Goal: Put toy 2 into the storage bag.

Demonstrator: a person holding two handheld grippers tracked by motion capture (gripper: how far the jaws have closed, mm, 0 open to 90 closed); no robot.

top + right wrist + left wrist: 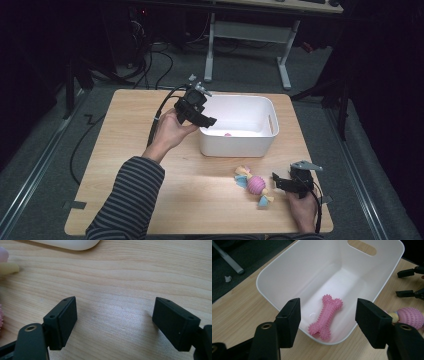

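1. High view: the wooden table [130,165] fills the middle of the frame, and its lower left lies bare around the striped sleeve [127,205]. Grey floor borders it on both sides.
2. The white bin [239,142] sits at upper centre of the table, a short way from the far edge. It is smooth plastic with rounded corners and a slot handle in its right wall.
3. The left gripper [200,102] hangs over the bin's left rim. In the left gripper view its jaws stand wide apart, empty, above the bin.
4. A pink spiky bone toy [325,316] lies on the bin floor, low centre in the left gripper view.
5. A ribbed pink ball toy [256,185] with pastel ends lies on the table at lower right, just left of the right gripper [280,182].
6. In the right gripper view, the jaws gape over bare wood grain, holding nothing.
7. No readable writing.
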